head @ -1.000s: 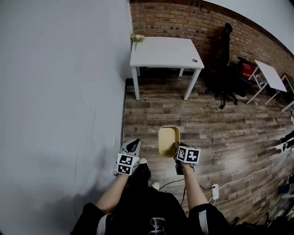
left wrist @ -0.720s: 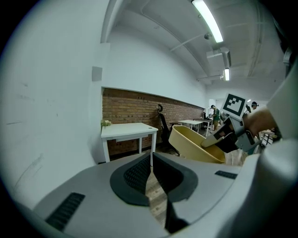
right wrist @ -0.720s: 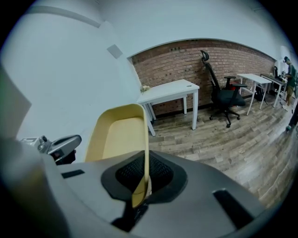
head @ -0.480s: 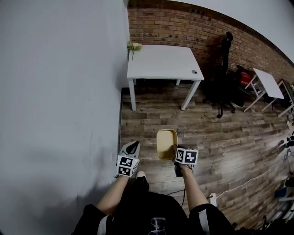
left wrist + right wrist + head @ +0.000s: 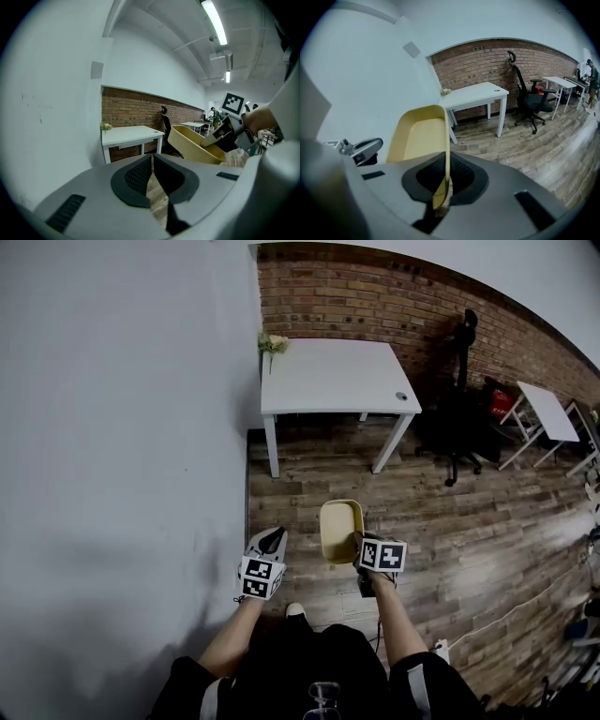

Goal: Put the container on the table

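The right tongs [image 5: 359, 544] are clenched on the near wall of the yellow container [image 5: 340, 531]. In the right gripper view the thin rim runs edge-on between the two pads, and the open tray stretches ahead and to the left of the right tongs [image 5: 446, 180]. The container is in the air above the wooden floor [image 5: 450, 512], well short of the tabletop [image 5: 337, 376]. It is tilted, with its far end higher in the left gripper view.

The left tongs [image 5: 273, 535] hang just to the left of the container without touching it. Their jaws are pressed together with nothing between them, and only floor shows through the slit lower down [image 5: 152, 164].

Straight ahead of both tongs a bare stretch of floor leads to the white tabletop. Its left edge runs along the pale wall [image 5: 122, 427] and its far edge sits against the brick wall [image 5: 375, 296]. A small bunch of flowers [image 5: 274, 341] stands at the far left corner, and a small dark object [image 5: 401, 397] lies near the right front corner. The middle is bare. A black office chair [image 5: 459, 381] stands just beyond the tabletop's right edge, ahead and to the right of the right tongs.
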Demonstrator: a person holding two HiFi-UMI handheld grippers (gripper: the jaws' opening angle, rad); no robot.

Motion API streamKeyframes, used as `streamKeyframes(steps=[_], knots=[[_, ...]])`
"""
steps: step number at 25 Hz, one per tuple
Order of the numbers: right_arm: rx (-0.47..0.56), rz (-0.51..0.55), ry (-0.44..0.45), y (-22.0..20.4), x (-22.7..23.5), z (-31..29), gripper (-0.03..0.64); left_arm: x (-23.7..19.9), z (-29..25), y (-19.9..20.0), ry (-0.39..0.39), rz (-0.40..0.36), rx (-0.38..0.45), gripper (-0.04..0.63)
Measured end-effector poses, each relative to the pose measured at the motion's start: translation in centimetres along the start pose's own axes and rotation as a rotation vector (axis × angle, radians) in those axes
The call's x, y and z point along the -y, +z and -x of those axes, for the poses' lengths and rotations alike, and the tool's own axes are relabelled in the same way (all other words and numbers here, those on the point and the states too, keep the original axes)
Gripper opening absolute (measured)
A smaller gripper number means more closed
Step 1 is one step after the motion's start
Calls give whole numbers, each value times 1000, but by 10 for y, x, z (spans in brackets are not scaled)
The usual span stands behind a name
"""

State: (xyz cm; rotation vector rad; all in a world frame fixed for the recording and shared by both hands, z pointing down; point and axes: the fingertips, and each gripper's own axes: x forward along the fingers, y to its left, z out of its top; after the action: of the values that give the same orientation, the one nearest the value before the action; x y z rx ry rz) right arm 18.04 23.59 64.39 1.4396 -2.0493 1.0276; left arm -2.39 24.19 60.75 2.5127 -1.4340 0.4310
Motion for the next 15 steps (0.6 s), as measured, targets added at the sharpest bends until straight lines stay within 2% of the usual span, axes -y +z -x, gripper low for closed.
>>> streamKeyframes(steps=[6,15], knots=[[-9,3,-4,18,-12,-14,26,-25,-11,13,-1,7,11,28],[-33,13,0,33,-10,-48,26,-46,-35,3,8,34,-12,28]])
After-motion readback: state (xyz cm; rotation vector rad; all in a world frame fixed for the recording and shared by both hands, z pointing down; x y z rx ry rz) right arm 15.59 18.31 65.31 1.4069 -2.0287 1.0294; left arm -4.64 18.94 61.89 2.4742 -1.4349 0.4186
